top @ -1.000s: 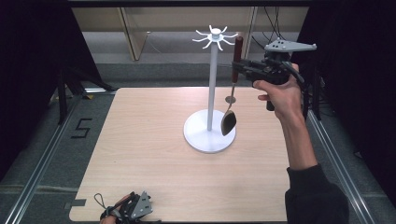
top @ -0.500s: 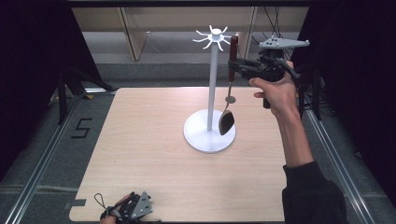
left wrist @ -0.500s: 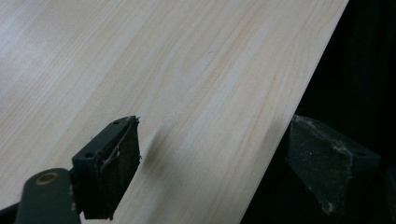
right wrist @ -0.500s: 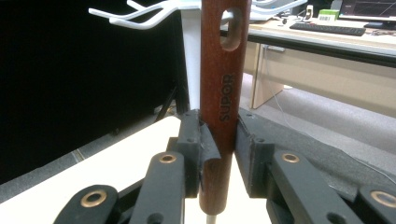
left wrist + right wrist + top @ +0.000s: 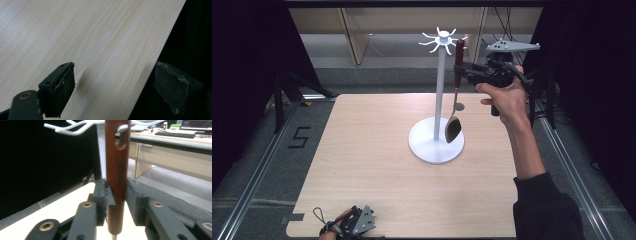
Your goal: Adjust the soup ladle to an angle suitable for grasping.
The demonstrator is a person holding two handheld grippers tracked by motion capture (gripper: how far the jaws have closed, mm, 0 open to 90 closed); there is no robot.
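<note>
**Ladle almost on the hook**

Dark curtained room, light wood counter (image 5: 377, 165) in the middle, some desks and a keyboard way off in the back. On the counter there's a white rack (image 5: 440, 90) – round base, tall pole, ring of little hooks on top.

The right tool (image 5: 460, 70) is up high at the far right, clenched on the reddish wooden handle of a ladle (image 5: 453, 127), which hangs straight down with its bowl just above the rack's base. In the right gripper view the handle (image 5: 117, 177) sits upright between the two jaws, and one white hook (image 5: 122, 128) is right at the hanging slot near the handle's top. I can't tell for sure whether the hook is actually through the slot yet or just in front of it.

So my guess on progress: the lift and carry are done – what's left is seating the slot on the hook and letting go.

The left tool (image 5: 354, 226) is parked at the near left edge of the counter, jaws (image 5: 58, 93) spread apart, holding nothing.

Readable stuff: "SUPOR" runs down the handle, and there's a "5" (image 5: 298, 137) marked on the floor left of the counter.
</note>
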